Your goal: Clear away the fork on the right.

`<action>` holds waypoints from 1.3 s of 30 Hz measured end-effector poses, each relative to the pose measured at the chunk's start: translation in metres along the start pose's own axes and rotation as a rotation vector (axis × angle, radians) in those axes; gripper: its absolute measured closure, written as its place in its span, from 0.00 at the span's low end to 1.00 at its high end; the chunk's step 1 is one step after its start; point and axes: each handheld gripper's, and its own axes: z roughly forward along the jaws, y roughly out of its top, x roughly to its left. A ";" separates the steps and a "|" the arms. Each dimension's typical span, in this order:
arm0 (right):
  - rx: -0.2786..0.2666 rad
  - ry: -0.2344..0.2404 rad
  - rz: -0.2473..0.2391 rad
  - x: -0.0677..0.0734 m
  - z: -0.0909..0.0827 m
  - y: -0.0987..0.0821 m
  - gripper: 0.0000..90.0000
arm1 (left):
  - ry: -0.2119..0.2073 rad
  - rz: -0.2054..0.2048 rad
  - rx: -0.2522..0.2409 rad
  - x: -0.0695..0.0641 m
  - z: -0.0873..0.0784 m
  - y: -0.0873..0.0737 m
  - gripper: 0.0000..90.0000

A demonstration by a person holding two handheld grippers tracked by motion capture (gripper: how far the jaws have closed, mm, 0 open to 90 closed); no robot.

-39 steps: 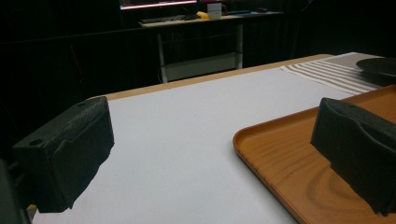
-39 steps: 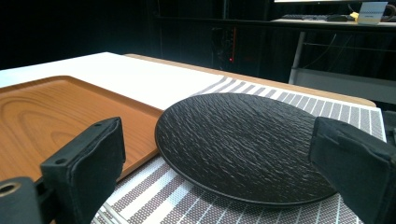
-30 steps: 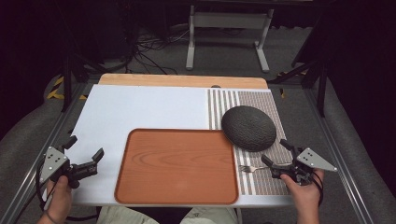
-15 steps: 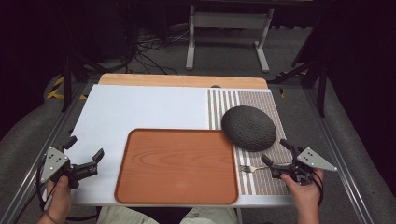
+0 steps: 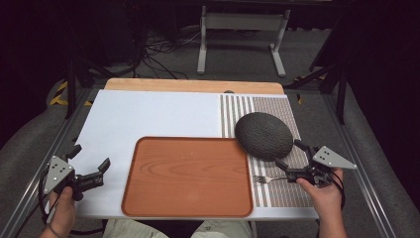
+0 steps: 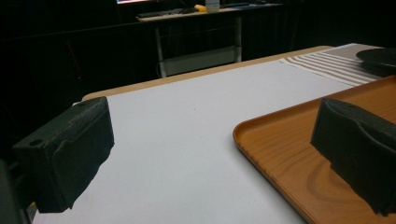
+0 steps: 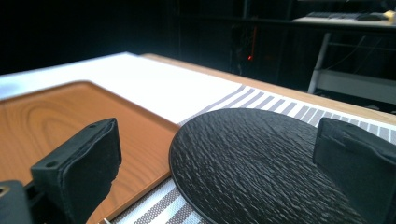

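1. While it waits low over the desk (image 5: 148, 111), the left claw (image 5: 89, 166) stands released and empty, its jaws wide apart.
2. Just right of that claw lies one wooden tray (image 5: 188, 176), bare, probably ready to receive things.
3. Just ahead of the right claw (image 5: 286, 154) sits one dark plate (image 5: 263, 135) on one striped mat (image 5: 285, 191).
4. One fork (image 5: 267, 178) lies just beside that claw's nearer jaw.
5. The right claw is released too, grasping nothing, seemingly poised for the plate.
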 end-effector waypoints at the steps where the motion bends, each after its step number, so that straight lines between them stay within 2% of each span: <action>1: 0.016 0.005 -0.010 0.000 0.002 0.004 0.02 | 0.000 -0.002 0.000 0.000 0.000 0.000 0.00; 4: 0.092 0.029 -0.060 0.002 0.006 0.016 0.03 | -0.001 0.003 0.001 0.000 0.000 0.000 0.00; 5: 0.092 0.029 -0.060 0.002 0.006 0.016 0.03 | -0.001 0.003 0.001 0.000 0.000 0.000 0.00; 10: 0.213 0.055 -0.146 0.001 0.013 0.033 0.04 | 0.001 0.003 -0.002 0.000 -0.001 0.001 0.00; 11: 0.213 0.055 -0.146 0.001 0.013 0.033 0.04 | 0.001 0.003 -0.002 0.000 -0.001 0.001 0.00; 13: 0.276 0.063 -0.196 0.002 0.016 0.041 0.04 | 0.003 0.002 -0.002 0.000 -0.001 0.001 0.00; 16: 0.339 0.075 -0.237 0.002 0.019 0.048 0.05 | 0.003 0.002 -0.001 0.000 -0.001 0.001 0.00; 17: 0.339 0.075 -0.237 0.002 0.019 0.048 0.05 | 0.003 0.002 -0.001 0.000 -0.001 0.001 0.00; 22: 0.450 0.103 -0.302 0.005 0.027 0.055 0.06 | 0.003 0.001 -0.002 0.000 -0.001 0.001 0.00; 24: 0.464 0.106 -0.310 0.005 0.028 0.055 0.06 | 0.003 0.000 -0.002 0.000 -0.001 0.001 0.00; 31: 0.597 0.149 -0.388 0.004 0.039 0.060 0.07 | 0.004 -0.002 -0.005 0.000 -0.001 0.001 0.00; 39: 0.698 0.172 -0.429 0.005 0.045 0.061 0.08 | -0.002 0.002 0.005 0.000 -0.001 0.001 0.00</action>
